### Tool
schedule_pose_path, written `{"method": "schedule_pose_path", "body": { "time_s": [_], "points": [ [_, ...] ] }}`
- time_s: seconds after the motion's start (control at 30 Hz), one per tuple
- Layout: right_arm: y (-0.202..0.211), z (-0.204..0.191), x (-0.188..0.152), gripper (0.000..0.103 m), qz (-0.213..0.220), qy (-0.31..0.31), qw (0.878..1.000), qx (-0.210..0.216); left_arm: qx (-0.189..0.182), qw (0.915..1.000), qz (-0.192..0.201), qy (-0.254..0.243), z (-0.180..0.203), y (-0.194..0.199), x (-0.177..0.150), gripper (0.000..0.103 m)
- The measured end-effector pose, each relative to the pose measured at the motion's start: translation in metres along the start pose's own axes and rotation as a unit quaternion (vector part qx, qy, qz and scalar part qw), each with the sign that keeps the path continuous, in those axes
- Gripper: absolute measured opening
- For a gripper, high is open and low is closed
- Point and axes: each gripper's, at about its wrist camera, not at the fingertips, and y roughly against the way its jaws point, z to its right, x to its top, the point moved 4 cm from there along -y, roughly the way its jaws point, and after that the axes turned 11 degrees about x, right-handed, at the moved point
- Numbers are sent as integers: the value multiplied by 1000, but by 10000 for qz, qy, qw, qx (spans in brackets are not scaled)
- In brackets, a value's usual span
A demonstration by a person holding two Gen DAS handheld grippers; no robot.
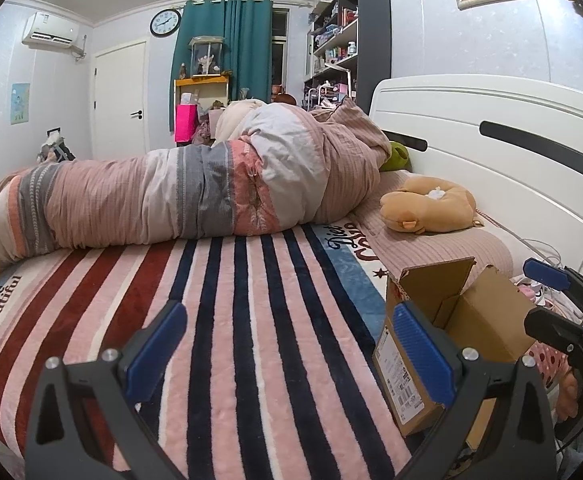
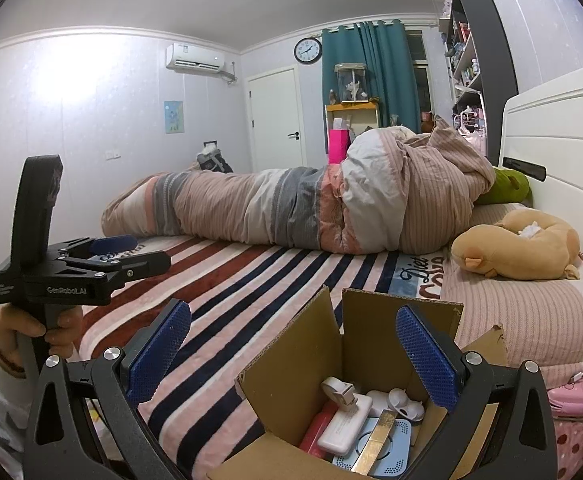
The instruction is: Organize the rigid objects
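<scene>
The work surface is a bed covered by a striped blanket (image 1: 227,320), with a rolled duvet (image 1: 195,184) lying across its far side and a white headboard (image 1: 491,140) at the right. You are holding the left gripper (image 1: 287,344) above the blanket with its jaws spread wide and gripping nothing; its right blue pad (image 1: 421,348) is showing in front of the near wall of the cardboard box (image 1: 479,320), and contact cannot be confirmed. You are holding the right gripper (image 2: 293,352) over the open box (image 2: 291,364), jaws equally wide and empty. Inside the box are lying a white power bank (image 2: 345,424), a light blue device (image 2: 395,448) and other small rigid items. A tan plush toy (image 2: 519,248) is resting on the pillow (image 2: 523,320) beyond the box. A clock (image 2: 308,51) and teal curtains (image 2: 367,64) are marking the far wall.
</scene>
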Motion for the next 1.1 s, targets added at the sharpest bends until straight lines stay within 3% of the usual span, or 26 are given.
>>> {"method": "schedule_pose_path", "body": {
  "time_s": [1.1],
  "points": [
    [-4, 7, -5, 103, -66, 101, 9999, 50, 193, 9998, 9, 7, 0, 0, -5, 102]
  ]
}}
